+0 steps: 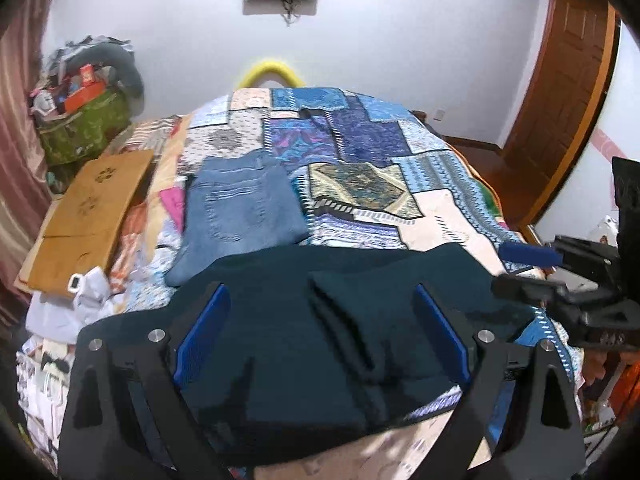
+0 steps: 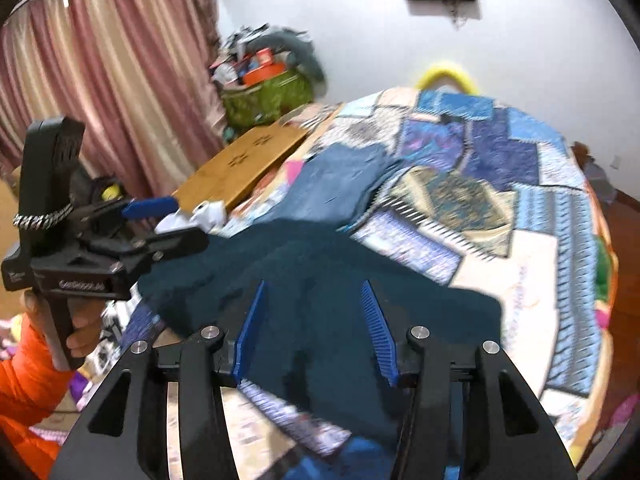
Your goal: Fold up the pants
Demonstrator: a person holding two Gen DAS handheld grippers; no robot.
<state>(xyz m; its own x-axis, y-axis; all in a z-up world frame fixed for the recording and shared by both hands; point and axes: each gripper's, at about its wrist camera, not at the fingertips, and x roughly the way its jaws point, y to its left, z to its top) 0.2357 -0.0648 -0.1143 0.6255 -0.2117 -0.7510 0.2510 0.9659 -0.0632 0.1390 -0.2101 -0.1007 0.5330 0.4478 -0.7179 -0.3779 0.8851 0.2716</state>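
Dark teal pants (image 1: 320, 344) lie folded near the front edge of the bed, also in the right wrist view (image 2: 320, 300). My left gripper (image 1: 320, 292) hovers over them with jaws wide open and empty; it shows at the left of the right wrist view (image 2: 168, 220). My right gripper (image 2: 314, 286) is open above the pants' right part, nothing between its blue fingers (image 2: 376, 320). It appears at the right edge of the left wrist view (image 1: 520, 268).
Folded blue jeans (image 1: 240, 208) lie behind the teal pants on the patchwork quilt (image 1: 400, 184). A wooden board (image 1: 92, 208) rests at the bed's left side. A green bag of clutter (image 1: 80, 120) stands by the curtain. A wooden door (image 1: 568, 92) is at right.
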